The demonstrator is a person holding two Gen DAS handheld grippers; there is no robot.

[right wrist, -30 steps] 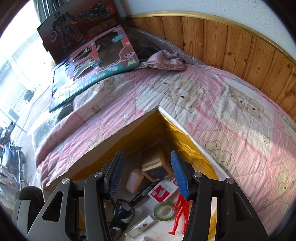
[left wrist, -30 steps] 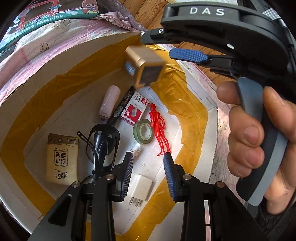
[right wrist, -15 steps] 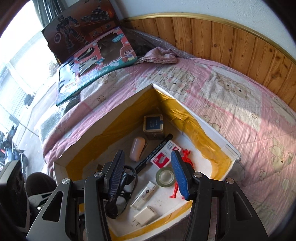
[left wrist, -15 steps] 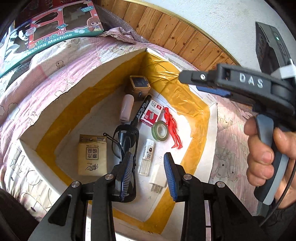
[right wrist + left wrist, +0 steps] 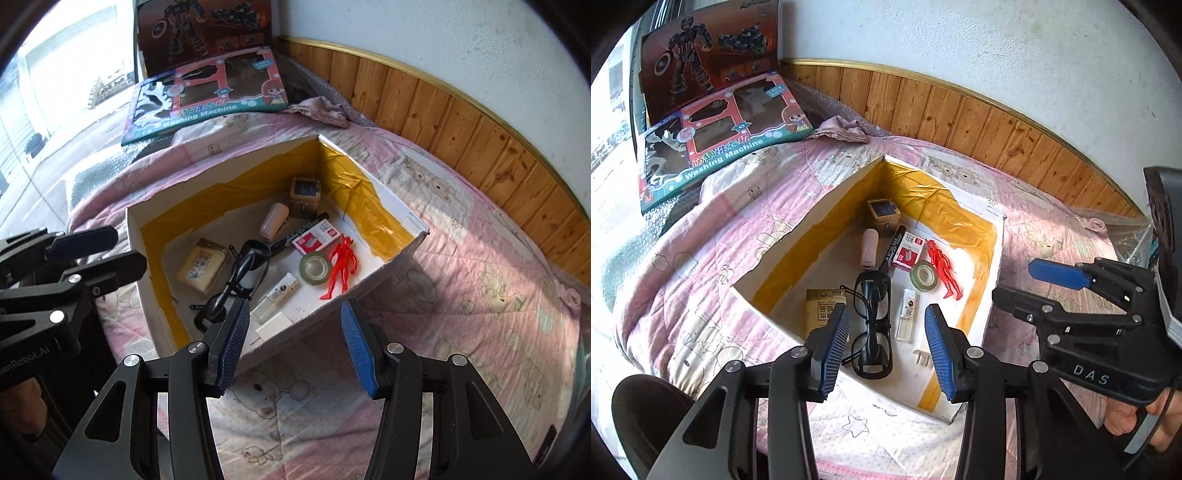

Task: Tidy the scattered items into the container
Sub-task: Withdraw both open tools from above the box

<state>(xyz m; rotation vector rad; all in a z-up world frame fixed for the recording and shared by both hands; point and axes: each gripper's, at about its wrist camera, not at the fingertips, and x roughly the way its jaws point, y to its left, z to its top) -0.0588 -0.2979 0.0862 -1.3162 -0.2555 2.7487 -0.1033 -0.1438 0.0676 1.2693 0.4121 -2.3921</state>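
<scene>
An open cardboard box [image 5: 812, 240] lined with yellow tape lies on the pink quilt. It holds a gold tin [image 5: 882, 214] in the far corner, a pink stapler [image 5: 870, 247], a black marker [image 5: 894, 245], a red staple box [image 5: 908, 254], a green tape roll [image 5: 924, 275], a red figure [image 5: 943, 267], black glasses [image 5: 873, 306], a tan packet [image 5: 823, 310], a clear lighter [image 5: 908, 317] and a white plug [image 5: 273, 326]. My left gripper [image 5: 886, 310] hovers open above the box's near edge. My right gripper [image 5: 294, 304] is open and empty, beside the box [image 5: 325, 321].
Two toy boxes [image 5: 720, 147] lean at the back left of the bed, near a crumpled pink cloth [image 5: 842, 131]. Wooden panelling [image 5: 997, 125] runs along the wall behind. Bare quilt [image 5: 480, 277] stretches right of the box. A hand [image 5: 1130, 421] holds the right gripper's handle.
The gold tin left the right gripper and now rests in the box's far corner. Both grippers have drawn back and up, away from the box.
</scene>
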